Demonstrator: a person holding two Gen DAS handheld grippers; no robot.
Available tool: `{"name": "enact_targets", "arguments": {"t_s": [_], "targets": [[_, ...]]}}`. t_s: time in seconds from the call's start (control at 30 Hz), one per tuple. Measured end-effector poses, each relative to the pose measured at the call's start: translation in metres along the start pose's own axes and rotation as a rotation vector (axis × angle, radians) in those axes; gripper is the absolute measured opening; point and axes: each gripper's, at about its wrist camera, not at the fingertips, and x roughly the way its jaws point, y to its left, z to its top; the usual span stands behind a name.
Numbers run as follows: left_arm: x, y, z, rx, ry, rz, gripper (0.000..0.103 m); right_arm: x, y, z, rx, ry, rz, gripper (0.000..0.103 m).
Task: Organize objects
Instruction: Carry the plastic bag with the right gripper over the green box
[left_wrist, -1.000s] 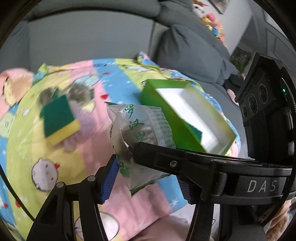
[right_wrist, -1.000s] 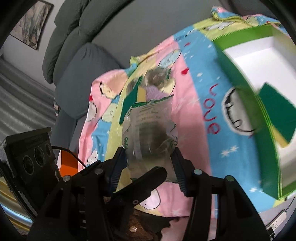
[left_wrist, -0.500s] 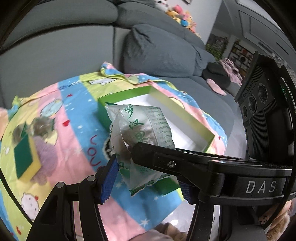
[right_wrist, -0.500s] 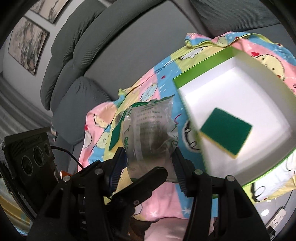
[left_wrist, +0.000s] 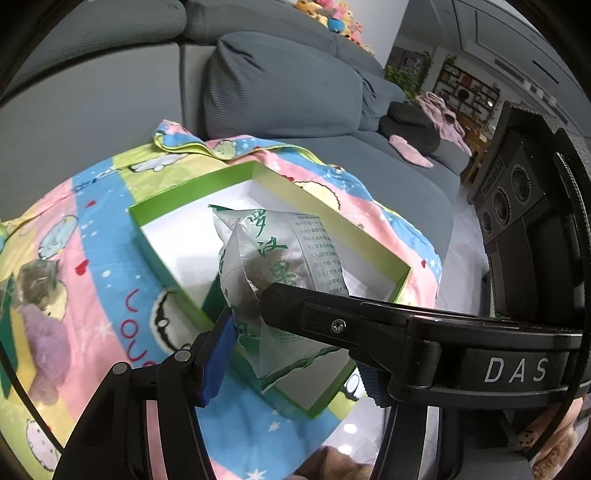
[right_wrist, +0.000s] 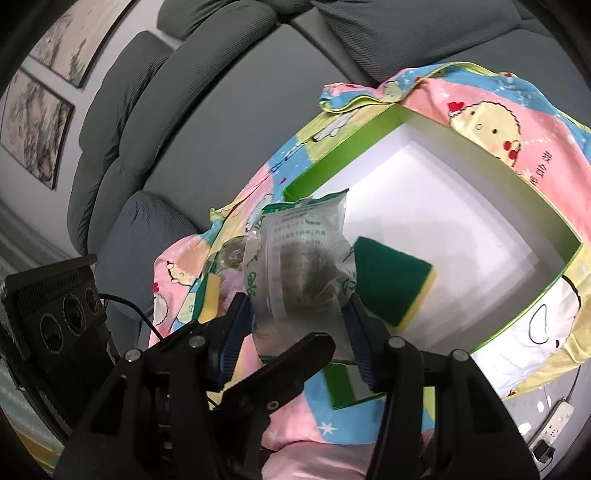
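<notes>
Now both grippers carry a packet each above the green box (left_wrist: 173, 280), which sits open on a cartoon-print blanket (left_wrist: 92, 258) spread over a grey sofa (left_wrist: 280, 85). In the left wrist view, the left gripper (left_wrist: 295, 354) is clenched on a clear packet with green print (left_wrist: 280, 273), its blue pads (left_wrist: 218, 354) pressing the crinkled sides, the packet hanging over the box's white floor. In the right wrist view, the right gripper (right_wrist: 299, 332) grips a second clear packet (right_wrist: 299, 266) over the box's near corner. A green-and-yellow sponge (right_wrist: 391, 284) lies inside the box, just beside that packet. Another sponge (right_wrist: 210, 299) lies on the blanket outside the box.
</notes>
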Motion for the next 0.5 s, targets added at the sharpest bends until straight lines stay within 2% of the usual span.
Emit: {"name": "enact_targets", "arguments": {"t_s": [0.5], "targets": [[0.044,-0.012,0.007,0.005,0.08,-0.047,0.061,0.004,-0.042,0.01,0.093,-0.002,-0.061,0.053]]}}
